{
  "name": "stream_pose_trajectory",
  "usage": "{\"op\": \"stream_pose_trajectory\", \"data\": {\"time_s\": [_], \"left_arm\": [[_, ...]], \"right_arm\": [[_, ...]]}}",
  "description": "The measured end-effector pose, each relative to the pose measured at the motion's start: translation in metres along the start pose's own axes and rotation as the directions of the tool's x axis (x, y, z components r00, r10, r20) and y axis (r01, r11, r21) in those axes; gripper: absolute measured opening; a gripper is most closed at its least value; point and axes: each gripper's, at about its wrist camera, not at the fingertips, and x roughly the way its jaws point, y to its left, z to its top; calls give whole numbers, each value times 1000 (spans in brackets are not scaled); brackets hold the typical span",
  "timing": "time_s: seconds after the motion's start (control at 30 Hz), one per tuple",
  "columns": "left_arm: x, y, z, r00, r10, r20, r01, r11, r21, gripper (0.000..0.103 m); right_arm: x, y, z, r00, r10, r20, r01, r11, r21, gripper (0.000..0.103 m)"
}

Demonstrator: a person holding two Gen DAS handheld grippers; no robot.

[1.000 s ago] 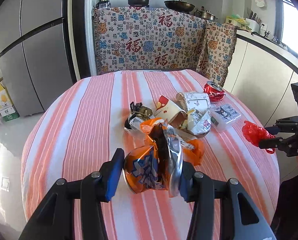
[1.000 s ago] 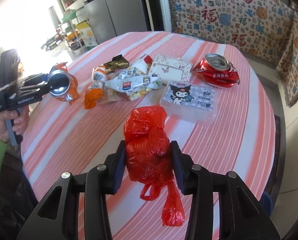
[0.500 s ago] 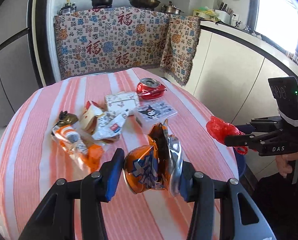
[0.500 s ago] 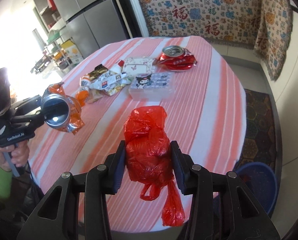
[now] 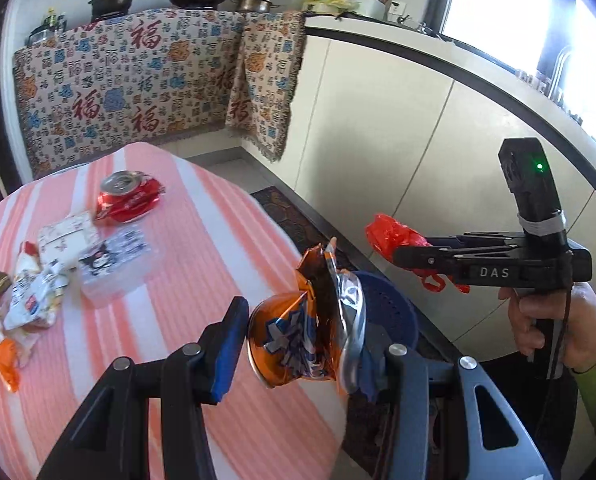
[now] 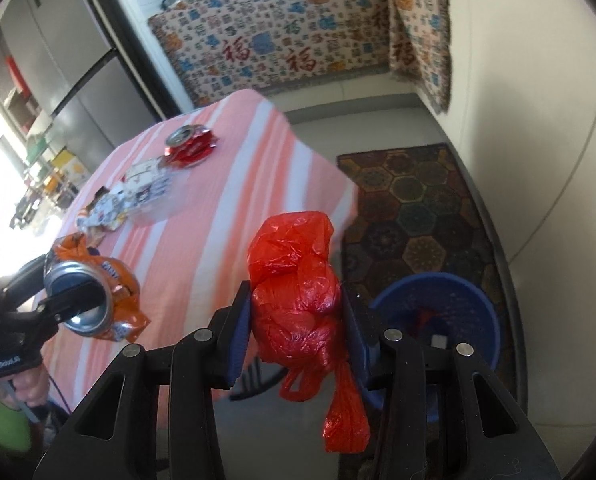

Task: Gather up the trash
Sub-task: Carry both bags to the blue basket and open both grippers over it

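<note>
Carrying both loads clamped so nothing drops: left gripper [image 5: 302, 344] pinches crushed orange can [image 5: 298, 344], right gripper [image 6: 298, 316] squeezes red bag [image 6: 298, 292] beside blue bin [image 6: 458, 300].

1. The crushed orange can [image 5: 298, 340] is thin shiny metal, silver at its rim
2. The red bag [image 6: 298, 292] is glossy, crinkled plastic film
3. The tablecloth [image 5: 202, 240] is matt ribbed cloth
4. The blue basket [image 6: 466, 300] is perforated plastic
5. The red can [image 5: 128, 198] is glossy dented metal
6. The clear box [image 5: 114, 264] is smooth plastic
</note>
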Motion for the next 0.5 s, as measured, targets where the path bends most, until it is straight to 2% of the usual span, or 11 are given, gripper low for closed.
{"op": "stream_pose_trajectory", "data": {"time_s": [0.23,0.5], "left_arm": [[65,-61,18,996,-76,-54,79,995,62,49],[144,-101,26,983,-120,-140,127,991,43,49]], "right_arm": [[1,-70,-9,995,-101,-20,103,989,107,44],[10,-128,-19,989,-142,-43,148,963,224,44]]}}
